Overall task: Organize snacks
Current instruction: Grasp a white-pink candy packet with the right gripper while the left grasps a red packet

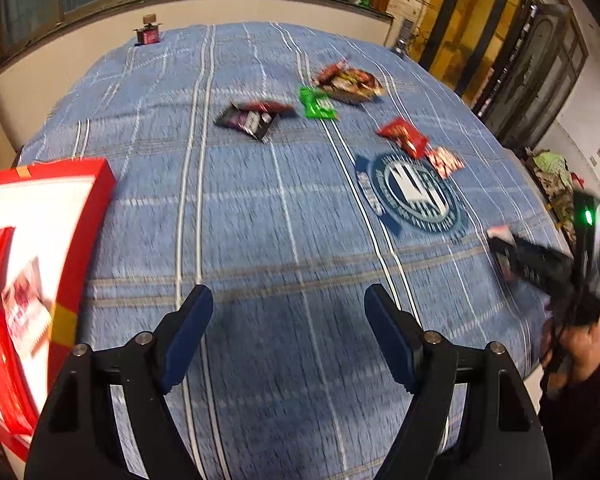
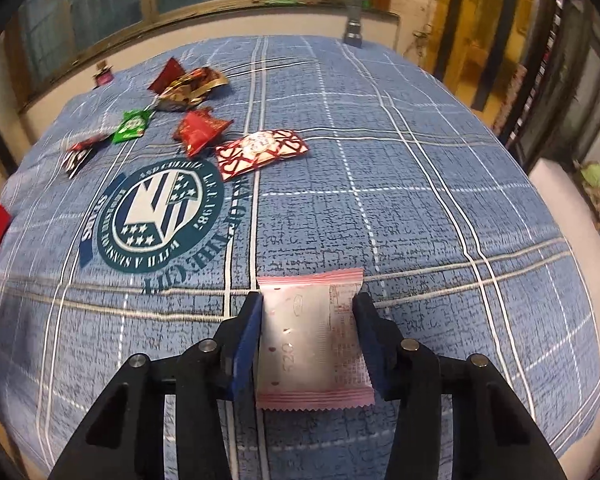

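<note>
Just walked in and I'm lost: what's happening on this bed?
A person is sorting snacks with a gripper in each hand. The right gripper has its pads against a pink packet on the blue bedspread. The left gripper hangs open and empty beside a red box. More packets, including a green packet, lie scattered farther back.

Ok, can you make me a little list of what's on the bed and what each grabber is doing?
surface: blue plaid bedspread with a round emblem
right gripper: jaws against both sides of a pink-and-white snack packet
left gripper: open, nothing between its fingers
loose snacks: green packet, red packet, heart-patterned packet, dark packet, small pile
box: red box at the left edge, some packets inside
</note>
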`<state>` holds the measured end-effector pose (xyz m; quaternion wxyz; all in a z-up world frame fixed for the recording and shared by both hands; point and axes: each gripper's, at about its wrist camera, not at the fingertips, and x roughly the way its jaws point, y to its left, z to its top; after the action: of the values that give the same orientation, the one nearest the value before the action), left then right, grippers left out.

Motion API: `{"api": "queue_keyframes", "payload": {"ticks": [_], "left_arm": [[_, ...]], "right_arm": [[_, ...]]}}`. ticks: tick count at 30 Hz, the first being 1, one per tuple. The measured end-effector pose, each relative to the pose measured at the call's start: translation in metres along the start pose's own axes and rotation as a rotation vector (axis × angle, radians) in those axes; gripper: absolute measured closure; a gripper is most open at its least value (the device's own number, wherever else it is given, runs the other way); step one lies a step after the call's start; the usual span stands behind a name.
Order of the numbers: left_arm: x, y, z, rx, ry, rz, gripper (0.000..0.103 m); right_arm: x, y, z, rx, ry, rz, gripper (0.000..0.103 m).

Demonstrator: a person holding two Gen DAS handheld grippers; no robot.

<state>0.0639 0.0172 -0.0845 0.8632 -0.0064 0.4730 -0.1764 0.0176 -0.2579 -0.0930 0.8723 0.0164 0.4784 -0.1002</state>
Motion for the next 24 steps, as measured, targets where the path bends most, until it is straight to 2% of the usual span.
{"api": "queue_keyframes", "payload": {"ticks": [2,7,13,15,17,20,24], "left_arm": [[0.003,-0.002,0.011,0.003,0.004,-0.011,0.025],[0.019,-0.031,0.048,0.022,0.02,-0.045,0.025],[0.075,-0.074,0.111,-0.131,0.155,-0.065,0.025],[0.101,-0.087,0.127,-0.198,0.233,-0.038,0.025],[0.118,-0.096,0.137,-0.246,0.26,-0.022,0.025],[0.14,-0.113,0.151,-0.261,0.256,0.05,0.025],[0.157,-0.13,0.163,-0.285,0.244,0.061,0.025]], "right_arm": [[-0.001,-0.007,-0.002,-0.009,-0.002,0.023,0.057],[0.0,-0.042,-0.002,0.04,-0.024,0.004,0.057],[0.011,-0.054,0.011,0.059,-0.051,0.006,0.056],[0.013,-0.055,0.013,0.057,-0.056,0.011,0.056],[0.014,-0.057,0.014,0.056,-0.058,0.027,0.056],[0.014,-0.06,0.014,0.065,-0.064,0.058,0.054],[0.013,-0.062,0.013,0.068,-0.071,0.099,0.053]]}}
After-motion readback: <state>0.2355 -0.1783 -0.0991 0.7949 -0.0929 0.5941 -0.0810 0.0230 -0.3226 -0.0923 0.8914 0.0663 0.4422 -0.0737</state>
